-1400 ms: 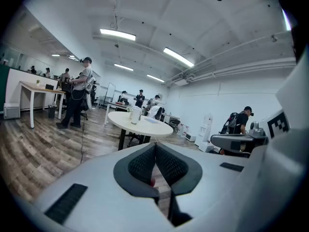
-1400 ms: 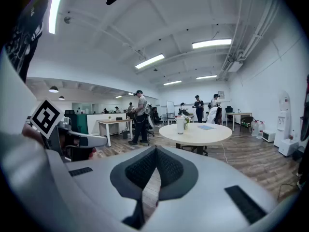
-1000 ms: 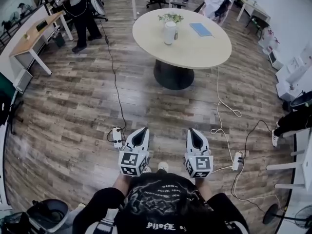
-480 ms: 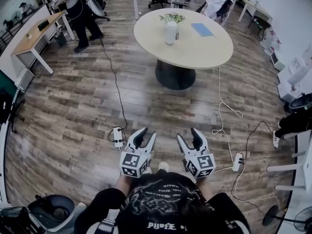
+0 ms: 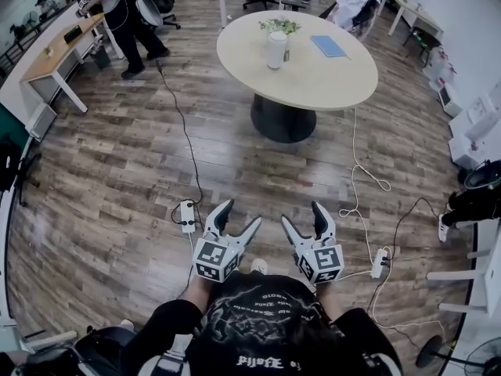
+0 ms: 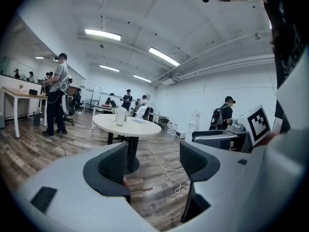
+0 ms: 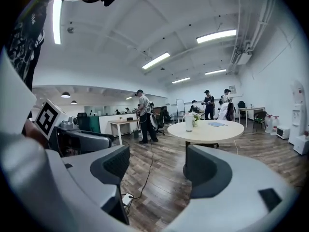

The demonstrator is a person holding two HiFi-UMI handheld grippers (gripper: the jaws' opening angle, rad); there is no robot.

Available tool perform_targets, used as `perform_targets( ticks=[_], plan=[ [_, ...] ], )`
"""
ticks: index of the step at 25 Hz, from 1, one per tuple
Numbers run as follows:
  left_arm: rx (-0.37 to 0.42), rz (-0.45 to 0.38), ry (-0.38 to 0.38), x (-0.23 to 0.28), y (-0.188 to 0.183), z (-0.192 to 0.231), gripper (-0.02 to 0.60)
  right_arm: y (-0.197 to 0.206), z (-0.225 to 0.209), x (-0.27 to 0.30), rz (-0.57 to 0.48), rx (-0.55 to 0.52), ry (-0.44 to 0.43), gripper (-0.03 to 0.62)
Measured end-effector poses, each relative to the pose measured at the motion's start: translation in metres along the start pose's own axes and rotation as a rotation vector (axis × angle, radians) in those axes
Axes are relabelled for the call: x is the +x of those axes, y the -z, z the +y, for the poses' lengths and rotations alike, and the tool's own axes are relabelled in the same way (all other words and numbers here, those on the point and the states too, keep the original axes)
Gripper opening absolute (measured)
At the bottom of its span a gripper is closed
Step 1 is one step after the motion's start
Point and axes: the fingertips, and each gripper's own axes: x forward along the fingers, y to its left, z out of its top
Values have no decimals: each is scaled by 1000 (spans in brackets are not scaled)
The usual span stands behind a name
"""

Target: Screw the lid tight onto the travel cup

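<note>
Since the earlier frames both pairs of jaws have gone from closed to spread, and the round worktop (image 5: 329, 84) sits slightly nearer in the head view. The left gripper (image 5: 237, 216) and right gripper (image 5: 303, 215) are low in front of the person, over the wood floor and well short of the worktop. The white travel cup (image 5: 275, 50) stands upright on the worktop's far left part, just beside a small plant (image 5: 279, 27). Its lid is too small to make out. A blue sheet (image 5: 328, 46) lies to the right of the cup, also on the worktop.

Risks, as judged: a cable (image 5: 182, 124) and a power strip (image 5: 186, 215) lie on the floor between the person and the worktop, a snag or trip hazard on the walk-up. Later, twisting the lid without the other jaws steadying the body could spin or tip the cup.

Jaws: both pairs are wide and have just been opening. Nothing is between them and they touch nothing.
</note>
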Motion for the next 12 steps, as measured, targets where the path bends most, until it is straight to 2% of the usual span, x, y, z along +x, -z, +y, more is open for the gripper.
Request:
perform_targets(
  ticks=[5,12],
  plan=[
    [-17,-27,-25,13,1,-5,344,3,-14,3,19,-52,-29,364],
    [-36,0,-14,40,6,0,344,2,-31,23,39,-61,-30,364]
  ],
)
